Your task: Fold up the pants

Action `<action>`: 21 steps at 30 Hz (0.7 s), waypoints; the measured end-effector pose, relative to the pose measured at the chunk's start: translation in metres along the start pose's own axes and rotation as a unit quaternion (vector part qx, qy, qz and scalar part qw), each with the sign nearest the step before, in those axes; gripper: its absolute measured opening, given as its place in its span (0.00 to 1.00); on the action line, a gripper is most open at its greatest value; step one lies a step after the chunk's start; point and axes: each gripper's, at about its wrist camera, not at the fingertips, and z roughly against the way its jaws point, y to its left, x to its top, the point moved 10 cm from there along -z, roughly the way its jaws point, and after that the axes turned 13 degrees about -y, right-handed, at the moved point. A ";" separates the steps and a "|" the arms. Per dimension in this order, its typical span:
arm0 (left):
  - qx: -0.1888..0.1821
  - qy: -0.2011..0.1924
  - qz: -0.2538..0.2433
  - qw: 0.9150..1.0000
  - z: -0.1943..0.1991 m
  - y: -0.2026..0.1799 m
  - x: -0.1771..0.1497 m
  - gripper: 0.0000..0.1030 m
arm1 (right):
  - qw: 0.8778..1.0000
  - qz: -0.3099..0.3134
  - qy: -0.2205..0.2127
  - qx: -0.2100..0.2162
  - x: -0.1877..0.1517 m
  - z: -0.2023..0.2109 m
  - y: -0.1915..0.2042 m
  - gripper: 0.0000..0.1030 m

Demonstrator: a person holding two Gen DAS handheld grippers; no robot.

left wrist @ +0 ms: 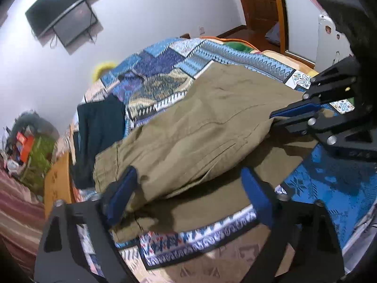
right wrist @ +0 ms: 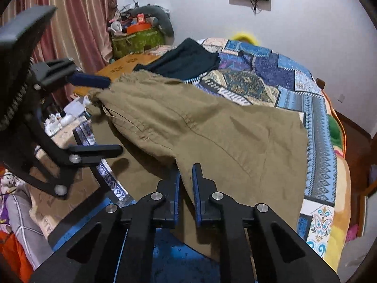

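Patchwork quilt (right wrist: 278, 80) is covering the bed, with khaki pants (right wrist: 212, 127) lying folded over on it. Right gripper (right wrist: 186, 179) is pinching the pants' near edge, jaws clenched; left gripper (left wrist: 188, 188) is straddling the waistband, jaws released.

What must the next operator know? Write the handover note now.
Left gripper: open, its fingers straddle the pants' bunched end without gripping it.
Right gripper: shut on the pants' near edge.
Pants: on the quilt, with the top layer raised over the bottom one.
Done: right grip taken.
Left to do: close the left gripper, finish the fold and flatten it.
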 end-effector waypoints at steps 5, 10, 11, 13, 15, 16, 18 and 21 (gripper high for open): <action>-0.019 -0.004 0.016 1.000 -0.002 0.003 0.011 0.32 | 0.999 -0.016 -0.028 -0.004 0.014 0.014 -0.007 0.07; -0.037 -0.032 0.033 0.998 0.015 0.006 0.025 0.23 | 0.999 -0.012 -0.044 -0.001 0.023 0.028 0.001 0.05; -0.039 -0.034 0.034 0.998 0.017 0.006 0.026 0.23 | 0.999 -0.012 -0.046 -0.001 0.024 0.030 0.001 0.05; -0.043 -0.034 0.035 0.998 0.021 0.005 0.025 0.23 | 0.999 -0.012 -0.050 -0.001 0.024 0.035 0.005 0.05; -0.054 -0.027 0.038 0.997 0.023 0.002 0.020 0.23 | 0.999 -0.014 -0.053 -0.002 0.022 0.038 0.007 0.05; -0.059 -0.020 0.041 0.997 0.022 0.000 0.015 0.24 | 0.999 -0.014 -0.051 -0.002 0.019 0.038 0.008 0.05; -0.064 -0.006 0.049 0.997 0.018 -0.002 0.006 0.27 | 0.999 -0.017 -0.042 -0.001 0.011 0.033 0.010 0.05; -0.070 0.018 0.072 0.995 0.016 -0.005 -0.011 0.37 | 0.999 -0.023 -0.023 -0.003 -0.003 0.024 0.011 0.06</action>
